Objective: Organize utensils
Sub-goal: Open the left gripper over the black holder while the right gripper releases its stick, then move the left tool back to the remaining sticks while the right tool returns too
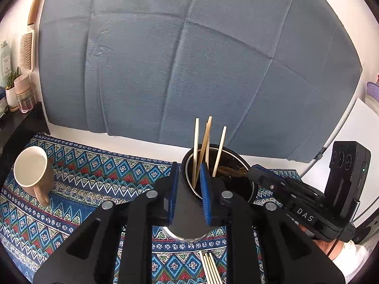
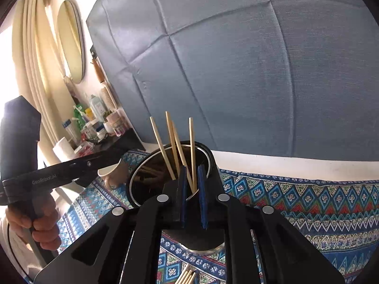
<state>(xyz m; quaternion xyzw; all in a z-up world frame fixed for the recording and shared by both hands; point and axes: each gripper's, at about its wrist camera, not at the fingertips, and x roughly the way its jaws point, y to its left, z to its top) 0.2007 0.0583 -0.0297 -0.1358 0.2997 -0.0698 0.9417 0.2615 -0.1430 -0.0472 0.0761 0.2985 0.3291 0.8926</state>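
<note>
A black utensil holder (image 1: 236, 184) with a steel inner rim stands on the patterned cloth and holds several wooden chopsticks (image 1: 208, 146). My left gripper (image 1: 189, 170) is open, its blue pads on either side of the holder's near wall, apart from it. In the right wrist view the same holder (image 2: 151, 179) holds the chopsticks (image 2: 175, 146). My right gripper (image 2: 191, 172) is open at the holder's near rim, with chopsticks standing between its pads. More loose chopsticks (image 1: 210, 269) lie on the cloth below; they also show in the right wrist view (image 2: 187, 277).
A beige mug (image 1: 33, 172) lies tilted on the patterned cloth (image 1: 94, 172) at the left. A blue fabric panel (image 1: 189, 59) hangs behind. A dark shelf with bottles and jars (image 2: 94, 123) stands at the far left. The right gripper's body (image 1: 308, 201) is at the right.
</note>
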